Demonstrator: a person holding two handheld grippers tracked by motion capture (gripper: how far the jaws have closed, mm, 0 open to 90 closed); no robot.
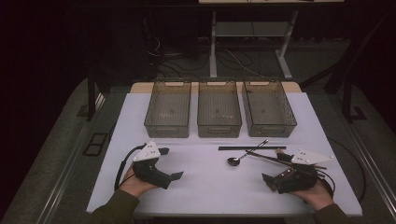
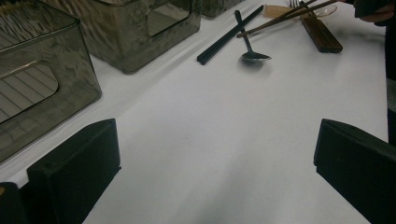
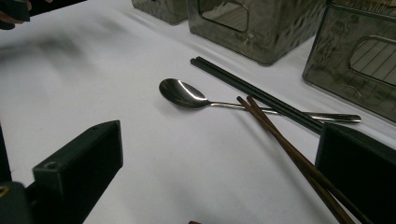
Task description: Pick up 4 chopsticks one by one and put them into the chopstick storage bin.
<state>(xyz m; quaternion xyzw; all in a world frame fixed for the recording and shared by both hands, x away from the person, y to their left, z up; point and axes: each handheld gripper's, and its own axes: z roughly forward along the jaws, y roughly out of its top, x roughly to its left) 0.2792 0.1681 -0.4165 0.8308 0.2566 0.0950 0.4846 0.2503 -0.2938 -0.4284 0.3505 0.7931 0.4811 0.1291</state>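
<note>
From above, both grippers rest low on the table: left gripper point(image 1: 176, 176) wide apart, empty; right gripper point(image 1: 267, 181) gaping beside the cutlery pile. Its own view has the spoon point(image 3: 183, 94) lying under the brown chopsticks point(image 3: 280, 135); grab carelessly and everything drags along. Left gripper view: black chopsticks point(image 2: 224, 38) far off.

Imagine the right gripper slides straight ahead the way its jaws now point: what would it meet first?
Probably the spoon: its bowl lies ahead between the right gripper's open jaws, with the brown chopsticks crossing near one jaw; depth is uncertain.
</note>
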